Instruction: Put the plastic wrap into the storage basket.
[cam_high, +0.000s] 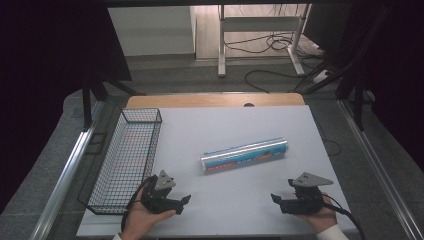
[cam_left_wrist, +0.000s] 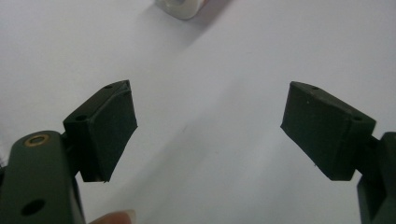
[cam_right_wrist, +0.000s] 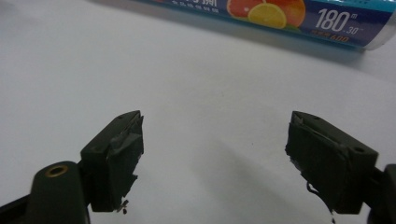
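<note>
The shiny cylindrical plastic-wrap roll is cut off in both claw views, the black wire basket holds nothing, and the left claw and right claw gape empty above the white worktop.

The roll, lying beyond the right gripper and its spread jaws, bears white print "180" with a small "m", and under it smaller figures that look like "30" and "600". Other characters left of the citrus picture are cut off, unreadable.
</note>
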